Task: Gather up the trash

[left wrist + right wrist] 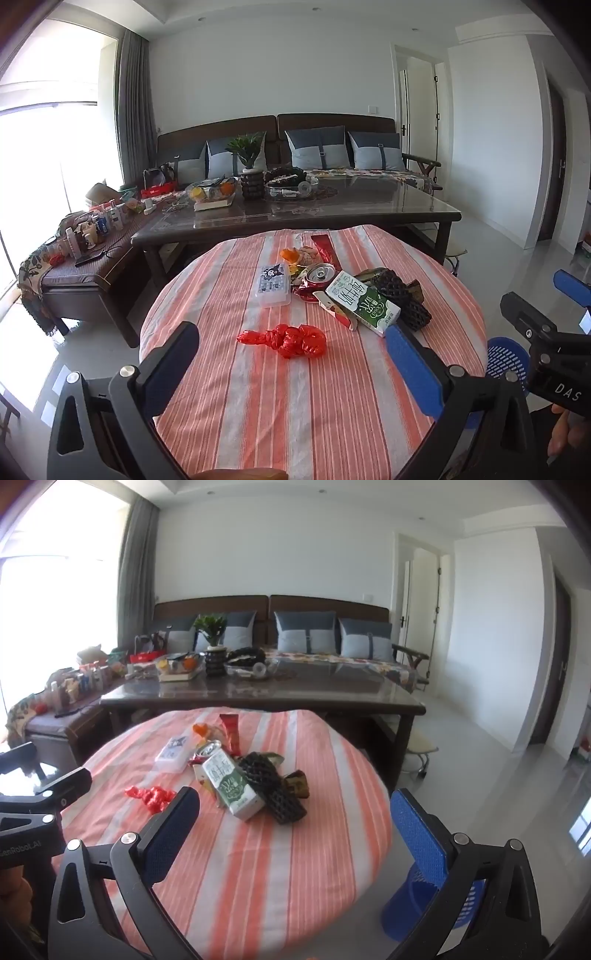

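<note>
A round table with a striped cloth [314,406] [258,867] holds a pile of trash. A knotted red plastic bag [286,339] [152,796] lies nearest. Behind it are a green and white milk carton [360,301] [231,784], black foam netting [402,297] [271,792], a crushed can [320,274] [208,748], a clear plastic box [272,285] [173,752], orange peel [290,255] and a red wrapper [325,246] [231,731]. My left gripper [291,363] is open and empty, just short of the red bag. My right gripper [295,821] is open and empty in front of the carton.
A blue perforated basket [432,904] [508,360] stands on the floor right of the table. A dark glass-topped coffee table [295,218] with bowls and a plant stands behind, then a sofa with cushions [317,147]. A cluttered side bench [85,236] is at left.
</note>
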{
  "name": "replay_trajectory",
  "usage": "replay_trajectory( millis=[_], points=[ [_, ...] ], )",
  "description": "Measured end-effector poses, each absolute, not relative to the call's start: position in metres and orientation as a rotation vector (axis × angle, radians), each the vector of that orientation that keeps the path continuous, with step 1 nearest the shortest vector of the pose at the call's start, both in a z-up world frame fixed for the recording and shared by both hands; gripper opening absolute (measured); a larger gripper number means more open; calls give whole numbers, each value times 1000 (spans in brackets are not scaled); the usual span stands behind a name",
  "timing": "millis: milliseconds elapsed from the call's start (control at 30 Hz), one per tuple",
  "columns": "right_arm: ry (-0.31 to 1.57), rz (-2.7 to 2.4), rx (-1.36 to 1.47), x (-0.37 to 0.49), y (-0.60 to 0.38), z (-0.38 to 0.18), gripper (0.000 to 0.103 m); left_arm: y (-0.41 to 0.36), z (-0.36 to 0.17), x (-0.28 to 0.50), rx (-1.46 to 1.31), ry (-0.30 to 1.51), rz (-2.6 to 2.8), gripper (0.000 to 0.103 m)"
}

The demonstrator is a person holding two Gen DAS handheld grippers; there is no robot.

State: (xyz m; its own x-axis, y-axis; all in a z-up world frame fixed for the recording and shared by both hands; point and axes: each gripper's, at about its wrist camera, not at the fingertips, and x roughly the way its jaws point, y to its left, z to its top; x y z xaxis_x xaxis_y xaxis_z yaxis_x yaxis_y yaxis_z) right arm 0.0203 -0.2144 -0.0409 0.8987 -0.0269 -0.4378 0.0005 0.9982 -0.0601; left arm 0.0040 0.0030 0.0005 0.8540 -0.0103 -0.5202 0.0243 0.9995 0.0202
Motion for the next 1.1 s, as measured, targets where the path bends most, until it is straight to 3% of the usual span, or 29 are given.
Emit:
replay_trajectory(
  millis=[1100],
  points=[
    [454, -9, -64, 19, -212, -42, 103, 0, -4, 4, 37, 554, -35, 103]
  ],
)
